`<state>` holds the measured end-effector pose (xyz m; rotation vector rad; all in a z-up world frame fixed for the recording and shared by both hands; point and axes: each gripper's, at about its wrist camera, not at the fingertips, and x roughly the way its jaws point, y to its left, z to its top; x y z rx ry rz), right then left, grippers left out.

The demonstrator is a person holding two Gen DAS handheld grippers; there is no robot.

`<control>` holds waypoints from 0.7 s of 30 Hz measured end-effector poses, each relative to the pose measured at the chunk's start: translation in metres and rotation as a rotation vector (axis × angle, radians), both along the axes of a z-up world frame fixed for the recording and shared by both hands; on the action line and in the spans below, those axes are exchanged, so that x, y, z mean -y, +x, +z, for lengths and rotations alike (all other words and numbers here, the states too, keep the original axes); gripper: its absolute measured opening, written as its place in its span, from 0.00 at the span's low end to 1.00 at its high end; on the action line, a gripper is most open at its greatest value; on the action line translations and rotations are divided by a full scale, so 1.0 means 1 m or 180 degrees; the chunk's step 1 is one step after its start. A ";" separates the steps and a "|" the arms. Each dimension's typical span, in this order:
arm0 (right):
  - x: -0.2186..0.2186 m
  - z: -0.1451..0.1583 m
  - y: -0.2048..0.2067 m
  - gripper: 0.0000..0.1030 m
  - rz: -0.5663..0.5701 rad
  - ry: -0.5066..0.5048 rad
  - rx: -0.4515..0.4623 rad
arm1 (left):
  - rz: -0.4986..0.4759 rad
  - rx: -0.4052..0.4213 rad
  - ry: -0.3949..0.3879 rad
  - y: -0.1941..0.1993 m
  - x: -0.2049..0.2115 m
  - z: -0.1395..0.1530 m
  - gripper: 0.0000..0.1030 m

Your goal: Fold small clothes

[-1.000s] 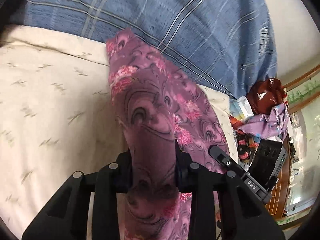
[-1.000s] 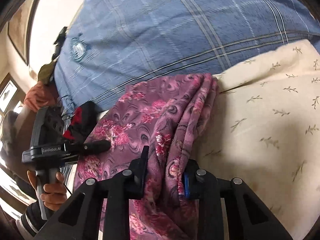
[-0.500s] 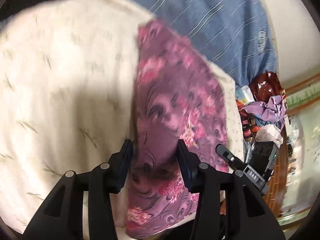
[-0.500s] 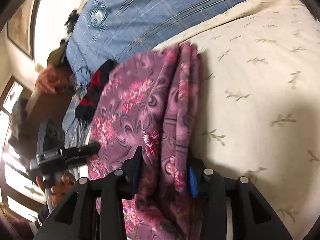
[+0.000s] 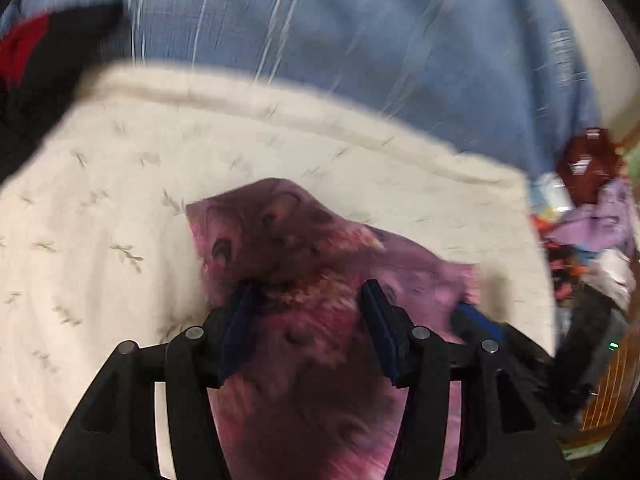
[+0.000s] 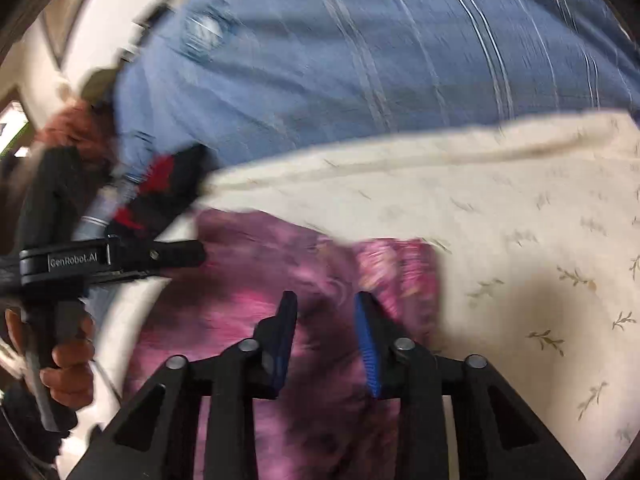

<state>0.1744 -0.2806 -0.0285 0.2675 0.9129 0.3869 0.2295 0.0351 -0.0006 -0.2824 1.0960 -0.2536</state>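
A purple floral garment [image 5: 280, 240] lies bunched and doubled over on the cream bedspread [image 5: 120, 200]. My left gripper [image 5: 306, 300] stands over its near part. Its jaws are opening, and the cloth sits loosely between the blue pads. In the right wrist view the same garment [image 6: 248, 272] fills the gap of my right gripper [image 6: 326, 300]. The right jaws are closing on a raised fold. The left gripper [image 6: 200, 250] reaches in from the left to the cloth's edge, with a hand [image 6: 68, 360] on its handle. Both views are blurred.
A blue plaid quilt [image 5: 360, 40] lies along the far side of the bedspread. A black and red garment [image 6: 168, 184] sits at the quilt's edge. Mixed clutter and a dark red bag [image 5: 588, 160] crowd the right side beyond the bed.
The long purple garment has been drawn back toward me and now lies doubled in a short heap. The left jaws have spread wider. The right jaws widened, then narrowed again.
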 end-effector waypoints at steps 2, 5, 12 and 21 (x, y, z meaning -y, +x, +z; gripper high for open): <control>0.016 -0.010 0.006 0.09 -0.0035 0.0271 -0.0053 | 0.0078 0.0048 -0.0094 0.003 -0.006 0.002 0.52; 0.026 -0.001 -0.002 0.16 -0.0084 0.0440 -0.0103 | -0.0022 0.0100 -0.0234 -0.016 -0.016 0.019 0.52; 0.012 0.014 -0.076 0.21 0.0306 0.0338 0.0031 | -0.0248 0.0447 0.0114 -0.115 -0.019 0.018 0.58; -0.007 0.053 -0.128 0.75 0.0001 -0.0378 0.0097 | -0.0094 0.0587 0.0680 -0.182 -0.021 0.024 0.82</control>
